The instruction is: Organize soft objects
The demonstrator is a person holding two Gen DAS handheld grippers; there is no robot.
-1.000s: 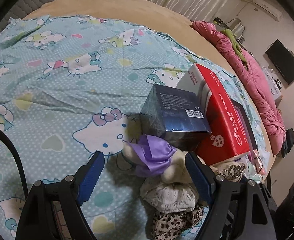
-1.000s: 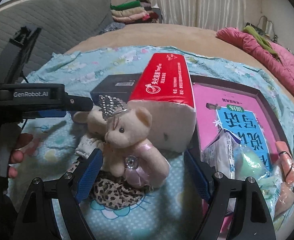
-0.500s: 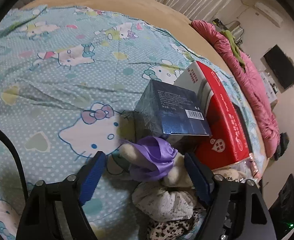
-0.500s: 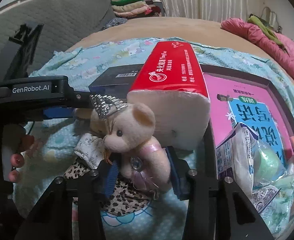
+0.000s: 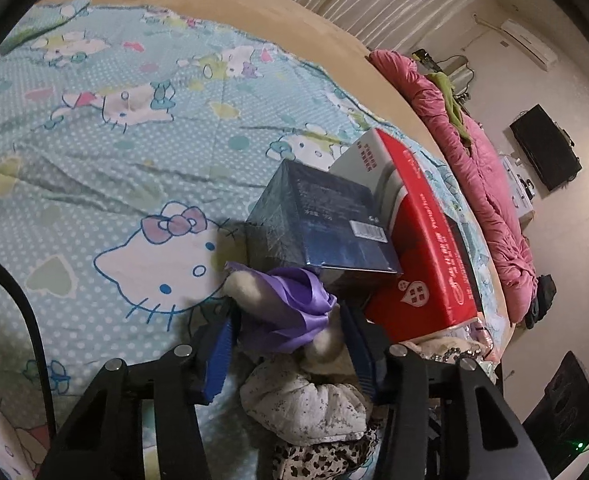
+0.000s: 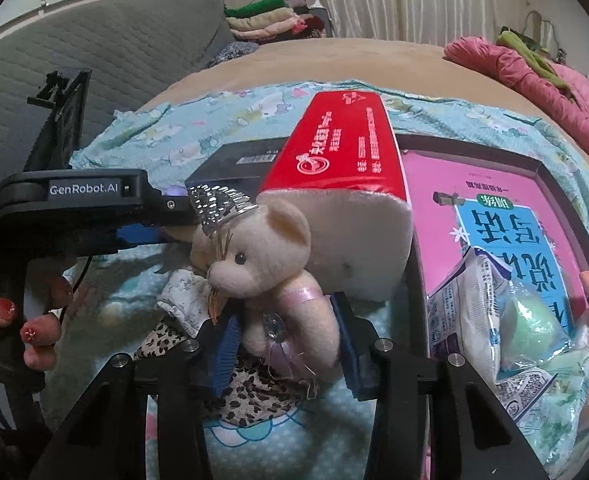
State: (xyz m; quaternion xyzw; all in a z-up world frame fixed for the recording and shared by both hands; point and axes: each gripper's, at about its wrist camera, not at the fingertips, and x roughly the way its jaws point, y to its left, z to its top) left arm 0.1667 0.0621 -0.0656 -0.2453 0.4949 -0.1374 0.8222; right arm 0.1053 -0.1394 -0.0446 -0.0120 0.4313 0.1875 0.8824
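A cream plush toy wrapped in purple satin (image 5: 286,312) lies on the Hello Kitty sheet (image 5: 134,152) against a dark blue box (image 5: 322,224). My left gripper (image 5: 288,354) has its jaws closing around this toy, and both blue pads touch its sides. In the right wrist view a cream teddy bear (image 6: 270,264) with a silver crown and a pink ribbon sits upright. My right gripper (image 6: 286,340) is shut on its body. A white flowered cloth bundle (image 5: 306,400) and a leopard-print cloth (image 6: 250,392) lie under the toys.
A red tissue pack (image 6: 342,164) leans behind the bear. A dark tray (image 6: 534,168) with a pink book and snack bags lies to the right. A pink quilt (image 5: 486,184) runs along the bed's far edge. A hand (image 6: 34,320) with red nails grips the left gripper's handle.
Both pairs of jaws have drawn in from wide open. The right pads now squeeze the crowned bear; the left pads have come against the purple-wrapped toy. Neither hand has shifted much.
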